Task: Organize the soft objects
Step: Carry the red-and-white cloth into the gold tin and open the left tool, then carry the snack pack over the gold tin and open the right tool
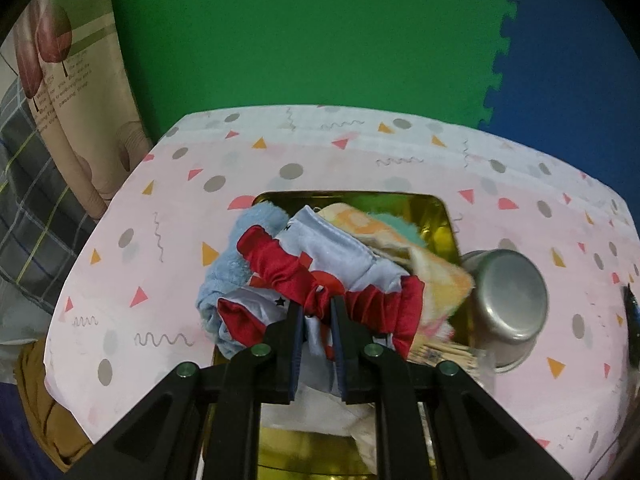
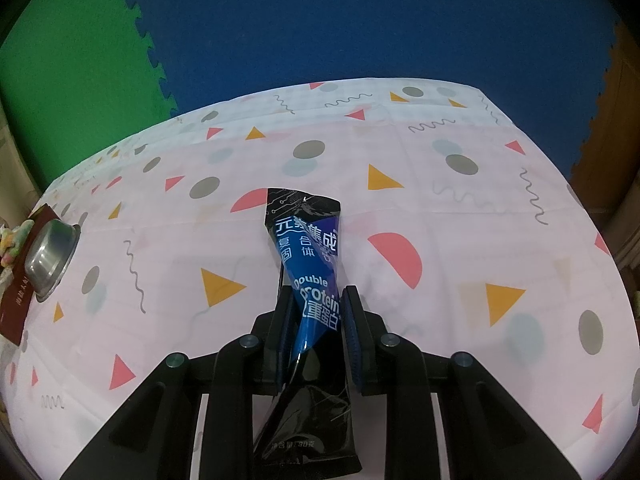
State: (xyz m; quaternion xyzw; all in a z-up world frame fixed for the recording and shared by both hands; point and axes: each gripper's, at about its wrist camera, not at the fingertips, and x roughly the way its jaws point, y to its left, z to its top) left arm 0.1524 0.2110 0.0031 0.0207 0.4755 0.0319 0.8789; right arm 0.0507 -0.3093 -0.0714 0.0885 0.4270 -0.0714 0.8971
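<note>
A red satin scrunchie [image 1: 320,288] is pinched at its gathered middle by the left claw [image 1: 314,312], whose jaws are pressed nearly together on the fabric. It hangs over a heap of soft things piled in a gold tray [image 1: 440,224]: a pale blue cloth with red trim and small black stars [image 1: 344,248], a fluffy light blue towel [image 1: 232,268] spilling over the tray's left edge, and an orange and cream patterned cloth [image 1: 436,276] toward the right. A bit of teal plush [image 1: 396,224] shows at the back of the heap. Just beside the tray on the right, an upturned steel bowl [image 1: 508,300] lies tilted on the counter [image 1: 160,240], which is covered by a pink cloth printed with triangles, dots and squiggles.

The right claw [image 2: 316,316] is well apart from the tray, over a bare stretch of the same counter. Its jaws are closed on a blue and black sachet [image 2: 312,264] with white lettering, gripped about its middle and twisted there; one end points away from the camera and the other runs back between the fingers. In this view the steel bowl sits at the far left edge. Green foam floor mats [image 1: 300,32] and blue ones [image 2: 360,20] lie beyond the counter.
</note>
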